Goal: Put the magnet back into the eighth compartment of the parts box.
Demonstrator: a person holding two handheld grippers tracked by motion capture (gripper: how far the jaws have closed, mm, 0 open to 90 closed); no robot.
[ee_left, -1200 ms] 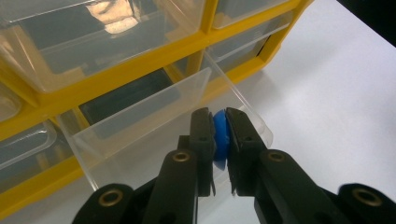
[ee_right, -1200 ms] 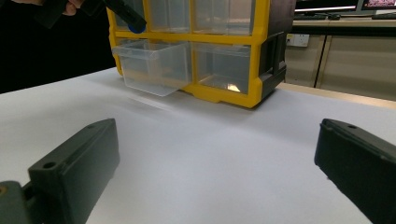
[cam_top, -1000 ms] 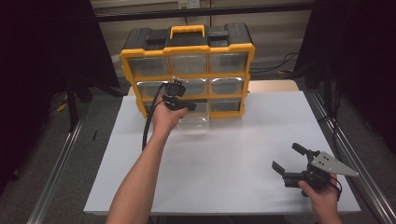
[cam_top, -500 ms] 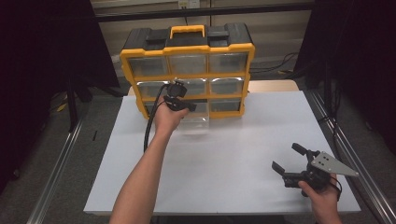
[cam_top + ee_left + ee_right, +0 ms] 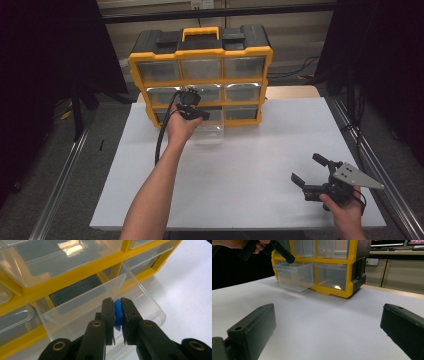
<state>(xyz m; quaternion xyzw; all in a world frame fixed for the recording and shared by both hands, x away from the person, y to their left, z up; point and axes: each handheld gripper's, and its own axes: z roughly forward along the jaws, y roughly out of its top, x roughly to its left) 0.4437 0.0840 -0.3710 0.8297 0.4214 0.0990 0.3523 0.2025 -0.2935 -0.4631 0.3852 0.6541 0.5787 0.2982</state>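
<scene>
Left gripper (image 5: pixel 117 315) clamped on small blue round plastic piece (image 5: pixel 118 314), held unmoved just above pulled-out clear plastic drawer (image 5: pixel 140 293) of yellow-framed organizer (image 5: pixel 200 52), drop judged next; right gripper (image 5: pixel 316 176) idle, jaws wide, empty.

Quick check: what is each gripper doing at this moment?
Left gripper: closed on a small blue piece, over the pulled-out clear drawer.
Right gripper: open, holding nothing, low over the white table.
</scene>
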